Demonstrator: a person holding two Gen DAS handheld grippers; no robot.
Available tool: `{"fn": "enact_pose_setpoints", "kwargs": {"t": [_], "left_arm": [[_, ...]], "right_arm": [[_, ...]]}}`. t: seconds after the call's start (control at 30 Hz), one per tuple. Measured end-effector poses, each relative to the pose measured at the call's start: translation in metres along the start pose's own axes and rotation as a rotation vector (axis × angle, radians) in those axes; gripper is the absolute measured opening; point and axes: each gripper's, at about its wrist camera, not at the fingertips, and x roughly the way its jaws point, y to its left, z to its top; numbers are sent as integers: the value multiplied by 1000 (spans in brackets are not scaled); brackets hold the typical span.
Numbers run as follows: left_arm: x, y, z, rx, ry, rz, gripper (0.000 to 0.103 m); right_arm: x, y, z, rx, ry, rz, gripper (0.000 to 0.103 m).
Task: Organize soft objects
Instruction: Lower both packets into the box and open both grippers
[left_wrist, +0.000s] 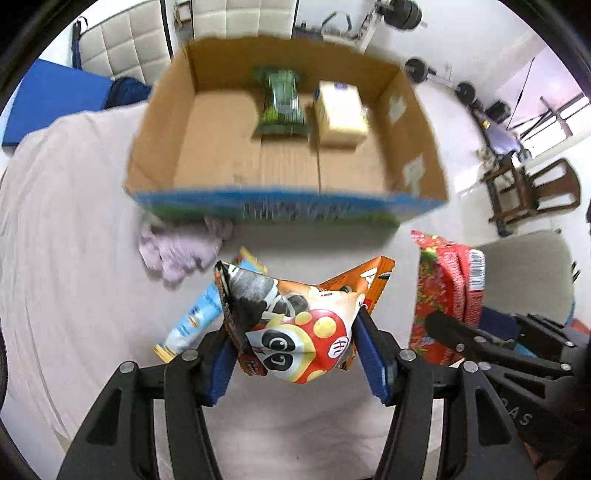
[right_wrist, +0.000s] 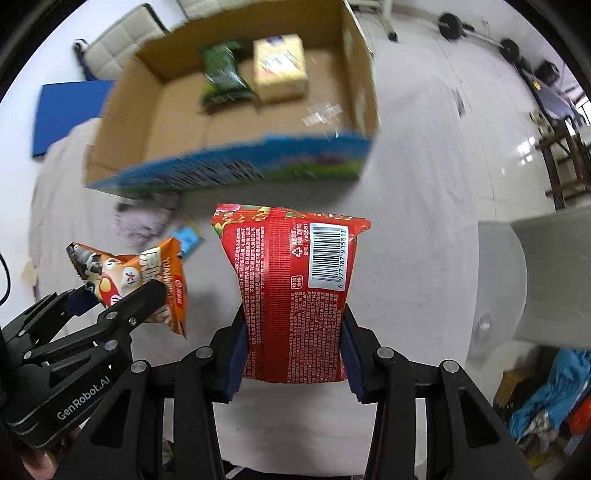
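1. A crumpled lilac cloth (left_wrist: 177, 251) is seen at the left, lying on the pale sheet (left_wrist: 74, 295) just in front of the box's near wall.
2. Beside it, a light-blue packet (left_wrist: 192, 321) is laid flat on the sheet, partly hidden behind the held bag.
3. The left gripper (left_wrist: 295, 354) is pressed onto an orange panda-print snack bag (left_wrist: 295, 328); the bag is pinched at its lower part between the blue pads (left_wrist: 373, 354) and held raised above the sheet, short of the box.
4. An open cardboard box (left_wrist: 159, 122) with a blue printed front is set on the sheet ahead of both grippers. A green packet (left_wrist: 280, 99) and a yellow pack (left_wrist: 341, 112) are lodged side by side at its far wall, the green one on the left.
5. The right gripper (right_wrist: 291, 358) is clamped on a red snack bag (right_wrist: 295, 288), which is held upright with its barcode side towards the camera, also short of the box's near wall.
6. In the right wrist view, the orange bag is seen to the left of the red one, the two being apart.
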Motion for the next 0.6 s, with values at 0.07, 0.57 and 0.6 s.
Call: {"fn": "enact_pose_setpoints", "kwargs": {"t": [0.07,0.57,0.6], "left_arm": [[-13,4,14,-8,-28,-19,56],[-10,36,159,-25,-91,30,56],[-5,39,167,-25,-81,34,56]], "right_arm": [[-19,7,11,-15,-32,13,47],[-42,21,128,-1,-139,-22,47],[-34,20,136,6,-133,-29,47]]}}
